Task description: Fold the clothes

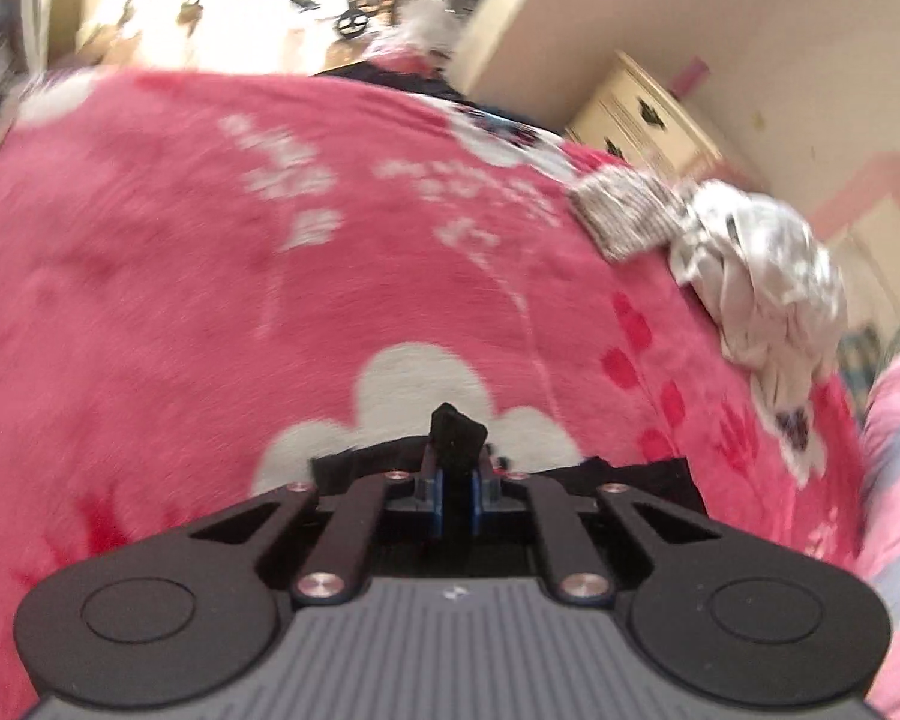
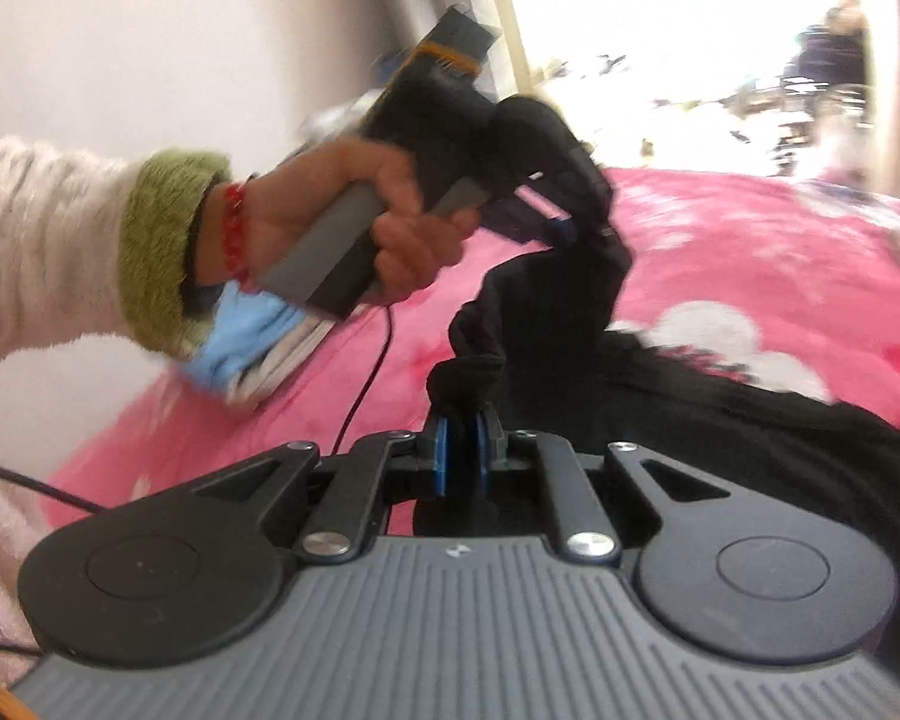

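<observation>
Nearest to us, our left gripper (image 1: 457, 468) has its blue-padded jaws pinched narrow on a bunched fold of the black fabric garment (image 1: 456, 429), whose tuft sticks up just past the fingertips while the rest hangs dark beneath the linkage. Our right gripper (image 2: 461, 450) is likewise closed tight on another gathered edge of the same black garment (image 2: 750, 438), which spreads away to its right over the fluffy pink blanket with white flower shapes (image 2: 780, 252). Ahead and to the left of the right gripper, our left hand (image 2: 354, 222), in a cream fleece sleeve with a green cuff (image 2: 162, 240), grips the other tool with black cloth trailing from it. Farther off, ahead and to the right of the left gripper, a folded grey speckled cloth (image 1: 624, 216) touches a crumpled white printed garment (image 1: 762, 276) near the blanket's edge, and beyond stands a cream wooden drawer chest (image 1: 642, 120).
</observation>
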A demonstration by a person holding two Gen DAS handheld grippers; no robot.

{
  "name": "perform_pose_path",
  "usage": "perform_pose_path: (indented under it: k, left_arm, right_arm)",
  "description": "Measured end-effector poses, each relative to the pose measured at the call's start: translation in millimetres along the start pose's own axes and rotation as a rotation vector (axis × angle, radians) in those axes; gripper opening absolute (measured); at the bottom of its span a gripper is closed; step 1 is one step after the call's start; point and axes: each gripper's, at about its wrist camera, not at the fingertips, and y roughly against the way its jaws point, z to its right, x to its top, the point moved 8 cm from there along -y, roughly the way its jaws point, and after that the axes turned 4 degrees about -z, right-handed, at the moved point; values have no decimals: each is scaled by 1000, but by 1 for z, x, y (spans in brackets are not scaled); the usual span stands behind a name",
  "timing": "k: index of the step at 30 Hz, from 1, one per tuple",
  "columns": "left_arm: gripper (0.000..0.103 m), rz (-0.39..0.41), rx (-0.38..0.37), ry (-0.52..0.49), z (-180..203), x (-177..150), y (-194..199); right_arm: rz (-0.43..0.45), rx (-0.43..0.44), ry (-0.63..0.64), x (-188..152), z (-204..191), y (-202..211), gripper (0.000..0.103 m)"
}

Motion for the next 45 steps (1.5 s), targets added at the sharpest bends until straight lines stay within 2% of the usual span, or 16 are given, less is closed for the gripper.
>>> perform_pose_path:
  k: [4,10,17,21,30,36,41,45]
  left_arm:
    - [9,-9,49,-78,48,9,-24]
    - [9,-35,70,-137,112,7,-69]
    - [9,-54,95,-231,172,-8,-109]
    - [9,-67,116,-268,193,-16,-127]
    - [9,-75,145,-297,209,-26,-151]
    - [9,-89,140,-286,203,-29,-163]
    - [9,-86,113,-270,197,-31,-167]
    - [10,-84,95,-252,193,-32,-169]
  right_arm:
    - [112,-92,-113,-22,31,32,8]
    - [227,-225,-309,-59,80,75,8]
    - [297,-313,-450,-99,123,103,8]
    - [322,-343,-526,-116,144,110,8]
    - [316,-363,-638,-148,166,115,8]
    - [281,-286,-722,-163,179,114,14]
    - [206,-255,-750,-177,183,109,31]
    - [164,-270,-747,-181,185,103,42]
